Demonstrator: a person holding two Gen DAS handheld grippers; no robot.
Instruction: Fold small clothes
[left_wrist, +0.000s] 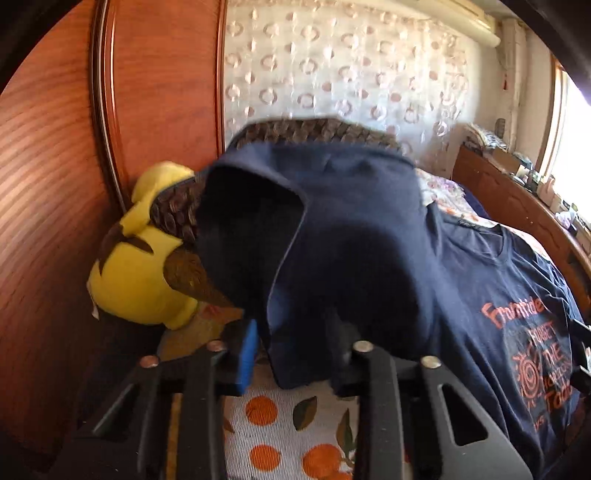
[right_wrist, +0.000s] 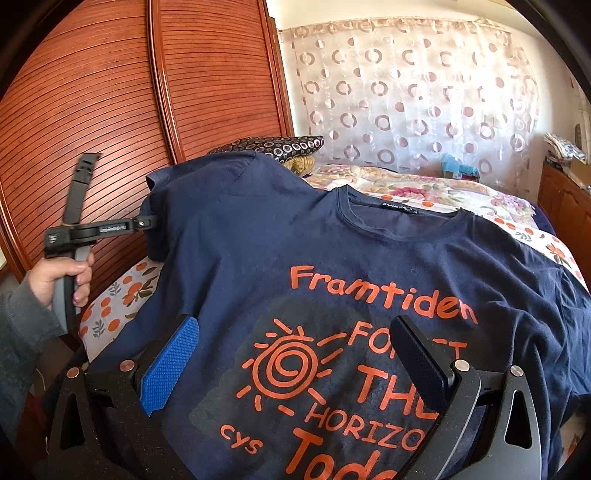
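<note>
So navy tee (right_wrist: 332, 258) flat on bed (right_wrist: 110, 306) | left gripper (right_wrist: 147, 223) pinching sleeve at 9 o'clock, lifted | right gripper (right_wrist: 295, 373) spread above print | soft, floppy, light: grab hems

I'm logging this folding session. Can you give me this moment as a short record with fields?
garment: navy T-shirt with orange print, front up
surface: bed with orange-fruit sheet
left tool: shut on the T-shirt's sleeve, lifting it
right tool: open, above the print, holding nothing
nearby: yellow plush toy by the wooden wardrobe
fold stage: first sleeve fold begun, not laid down
</note>
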